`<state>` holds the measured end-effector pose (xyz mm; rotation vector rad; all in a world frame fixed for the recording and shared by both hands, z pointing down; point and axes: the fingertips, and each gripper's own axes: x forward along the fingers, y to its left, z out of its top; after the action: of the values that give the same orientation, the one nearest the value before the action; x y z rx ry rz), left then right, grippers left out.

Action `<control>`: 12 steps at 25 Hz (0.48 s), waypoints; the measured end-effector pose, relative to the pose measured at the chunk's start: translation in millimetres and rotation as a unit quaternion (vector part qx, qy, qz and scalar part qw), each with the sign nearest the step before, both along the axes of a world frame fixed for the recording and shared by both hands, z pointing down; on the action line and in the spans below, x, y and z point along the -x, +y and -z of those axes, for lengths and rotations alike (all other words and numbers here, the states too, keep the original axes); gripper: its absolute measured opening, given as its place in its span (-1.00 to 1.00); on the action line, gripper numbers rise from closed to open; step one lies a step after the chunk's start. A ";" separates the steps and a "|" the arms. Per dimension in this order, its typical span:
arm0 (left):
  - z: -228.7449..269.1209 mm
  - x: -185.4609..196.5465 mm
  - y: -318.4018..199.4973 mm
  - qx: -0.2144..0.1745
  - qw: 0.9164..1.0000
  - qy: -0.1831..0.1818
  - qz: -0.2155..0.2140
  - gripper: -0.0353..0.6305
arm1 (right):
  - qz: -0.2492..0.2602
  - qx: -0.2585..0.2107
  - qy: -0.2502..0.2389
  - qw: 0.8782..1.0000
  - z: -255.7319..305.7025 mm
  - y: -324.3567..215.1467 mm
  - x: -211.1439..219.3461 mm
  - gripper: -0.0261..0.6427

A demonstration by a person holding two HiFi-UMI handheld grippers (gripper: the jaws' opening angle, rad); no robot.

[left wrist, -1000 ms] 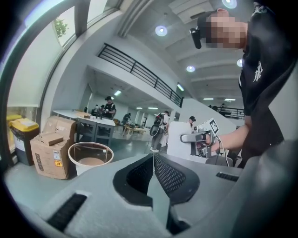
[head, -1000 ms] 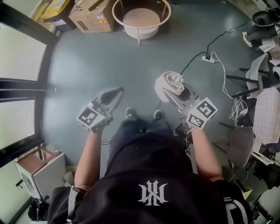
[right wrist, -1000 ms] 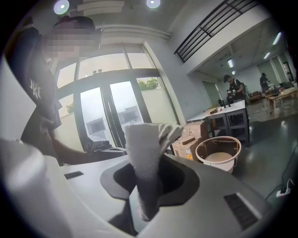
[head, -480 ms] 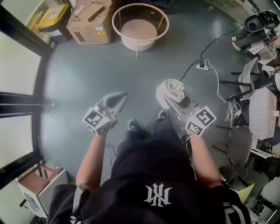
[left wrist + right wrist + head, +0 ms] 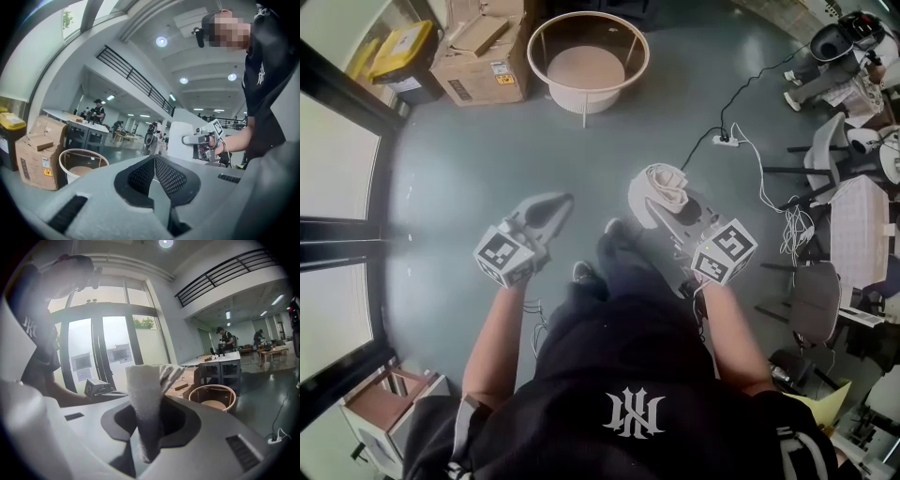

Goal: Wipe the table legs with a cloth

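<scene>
Clamping the folded cloth (image 5: 144,390) upright, the right claw (image 5: 149,437) pinches it fast; the left claw (image 5: 154,161) is closed on nothing. Both hang above the floor (image 5: 469,159), well short of the round tabletop (image 5: 586,66) at upper centre. Best to crouch close and rub each thin leg (image 5: 584,112) top to bottom.

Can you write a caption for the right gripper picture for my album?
Right gripper clamped on a white cloth, with the round table ahead.

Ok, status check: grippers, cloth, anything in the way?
Left gripper shut, empty. Right gripper shut on cloth, rolled. Round table ahead, not yet touched. Power strip on floor, right side.
</scene>
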<state>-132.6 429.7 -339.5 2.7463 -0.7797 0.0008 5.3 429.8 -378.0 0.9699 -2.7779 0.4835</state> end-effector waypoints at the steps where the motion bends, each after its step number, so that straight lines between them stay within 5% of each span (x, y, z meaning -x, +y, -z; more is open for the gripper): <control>1: 1.9 -0.4 -0.6 0.000 1.000 -0.002 0.001 -0.86 | 0.002 0.000 0.000 1.000 0.9 -2.0 1.6 -0.65; 12: 0.5 -17.8 -11.2 0.013 1.000 -0.015 0.017 -0.86 | 0.031 0.016 -0.011 0.999 -8.0 -14.9 0.0 -0.65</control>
<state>-114.7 418.5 -340.0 2.7143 -0.8272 0.0461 5.3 414.9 -370.0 0.8732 -2.8011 0.5291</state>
